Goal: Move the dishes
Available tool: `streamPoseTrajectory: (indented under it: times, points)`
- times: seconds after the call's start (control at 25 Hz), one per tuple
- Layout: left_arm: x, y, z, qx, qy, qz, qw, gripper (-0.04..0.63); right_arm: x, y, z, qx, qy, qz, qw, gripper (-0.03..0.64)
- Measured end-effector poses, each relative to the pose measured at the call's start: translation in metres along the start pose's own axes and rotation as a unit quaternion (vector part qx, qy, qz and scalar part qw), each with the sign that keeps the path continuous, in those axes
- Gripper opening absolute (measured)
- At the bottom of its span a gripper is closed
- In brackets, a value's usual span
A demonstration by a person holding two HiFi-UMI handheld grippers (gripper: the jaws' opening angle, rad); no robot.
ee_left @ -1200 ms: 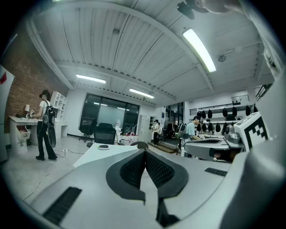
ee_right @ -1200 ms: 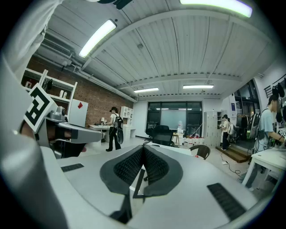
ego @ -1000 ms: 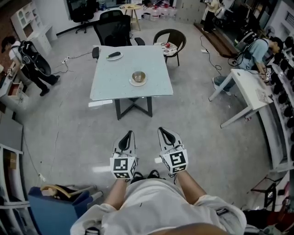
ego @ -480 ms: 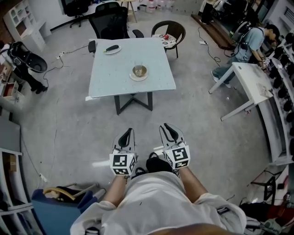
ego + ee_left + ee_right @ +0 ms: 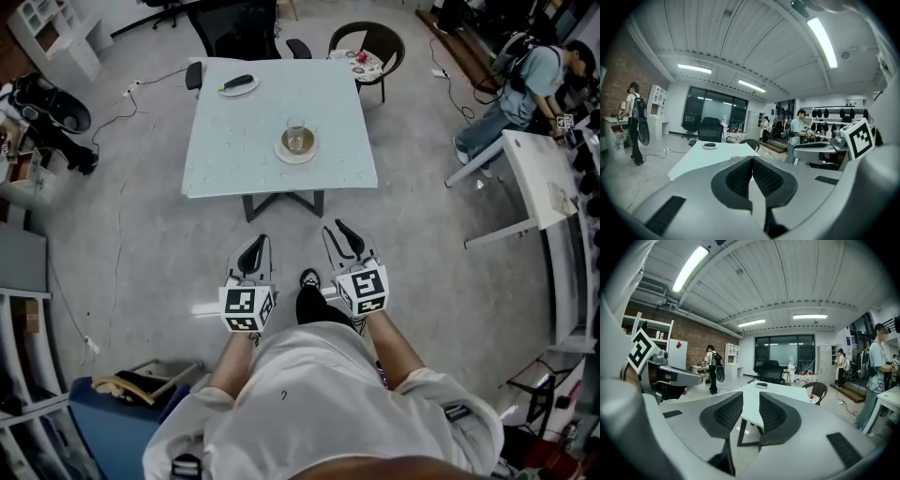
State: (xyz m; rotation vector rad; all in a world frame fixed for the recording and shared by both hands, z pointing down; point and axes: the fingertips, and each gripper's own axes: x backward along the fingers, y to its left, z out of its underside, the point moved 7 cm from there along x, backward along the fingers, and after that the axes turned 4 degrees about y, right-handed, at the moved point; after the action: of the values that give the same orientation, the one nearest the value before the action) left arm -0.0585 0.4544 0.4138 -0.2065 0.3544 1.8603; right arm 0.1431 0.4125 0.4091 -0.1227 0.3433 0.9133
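Nearest: left claw pinched together, its ribbed black pads meeting, nothing in it. Right claw is beside it, jaws apart and just been opening, the gap bare. Both have grey matte shells and are held low over the concrete floor, pointing at the counter.

Step, as I read it: the approach, with no dish touched yet. The next move calls for getting up to the counter's near edge and parting the left claw too.

Counter: square, pale blue-green, faintly speckled top on dark crossed legs. Near its middle sits a round pale saucer with a clear glass upright on it. At the far left corner is a small white plate carrying a dark oblong thing. Beyond that, a black chair.
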Motion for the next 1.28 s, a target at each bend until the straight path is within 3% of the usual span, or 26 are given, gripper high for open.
streamPoseTrajectory:
  times: [0.52,0.88,1.28]
  points:
    - [-0.151,0.036,-0.035,0.021,0.054,-0.039,0.9976,0.020,-0.130,-0.109,-0.025,0.015,0.032,-0.062,0.997,0.121]
    - [-0.212,0.086,-0.033,0.027,0.085,-0.051,0.9947,0.020,-0.202,-0.131,-0.013,0.017,0.075,-0.071,0.995,0.167]
    - [-0.301,0.170,-0.045,0.000,0.118,-0.015,0.9929,0.020,-0.306,-0.139,-0.003,0.002,0.125,-0.068,0.990,0.236]
